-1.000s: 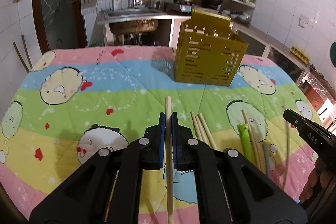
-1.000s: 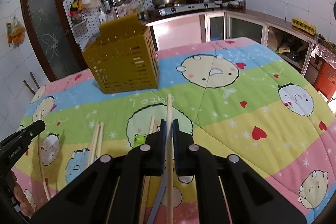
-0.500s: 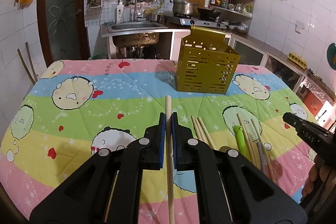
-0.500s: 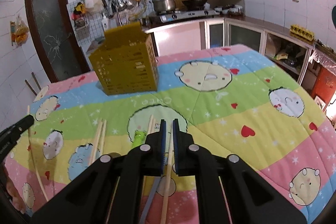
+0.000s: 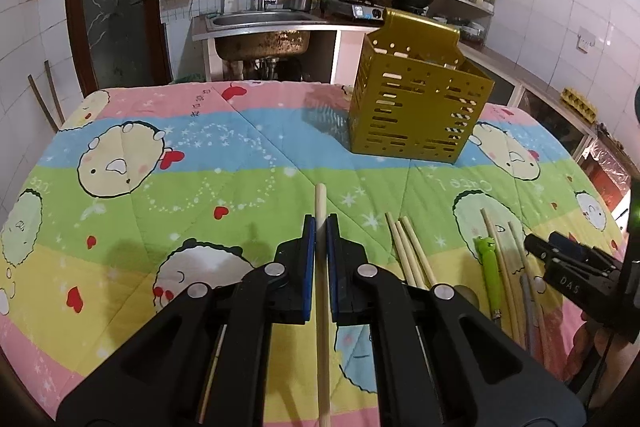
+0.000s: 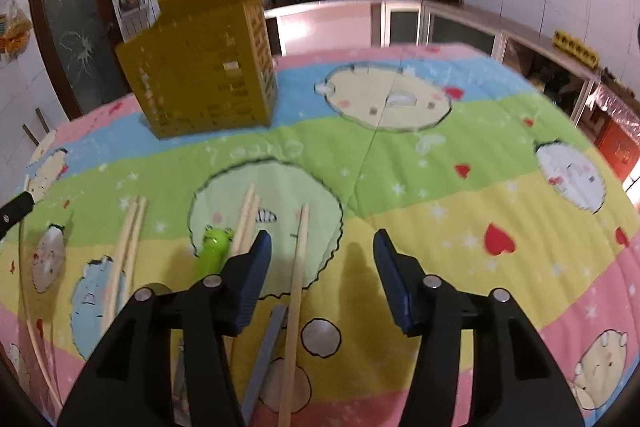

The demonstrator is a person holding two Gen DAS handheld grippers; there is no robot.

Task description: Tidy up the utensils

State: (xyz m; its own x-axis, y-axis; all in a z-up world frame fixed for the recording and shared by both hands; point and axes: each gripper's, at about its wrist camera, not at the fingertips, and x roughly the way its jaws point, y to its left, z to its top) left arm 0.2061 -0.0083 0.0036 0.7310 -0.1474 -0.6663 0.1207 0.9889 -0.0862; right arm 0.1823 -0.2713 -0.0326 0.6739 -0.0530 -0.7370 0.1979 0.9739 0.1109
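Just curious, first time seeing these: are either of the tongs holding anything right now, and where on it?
The left tongs pinch a wooden chopstick a little below its far end. The right tongs are open, holding nothing.

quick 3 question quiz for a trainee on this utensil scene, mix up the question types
1. True or false: the left gripper is shut on a wooden chopstick.
2. Multiple choice: the right gripper is A) shut on a spoon, B) open, with nothing between its fingers, C) out of view.
3. Fill in: the gold utensil holder stands on the patterned ____.

Key: 1 true; 2 B; 3 cloth.
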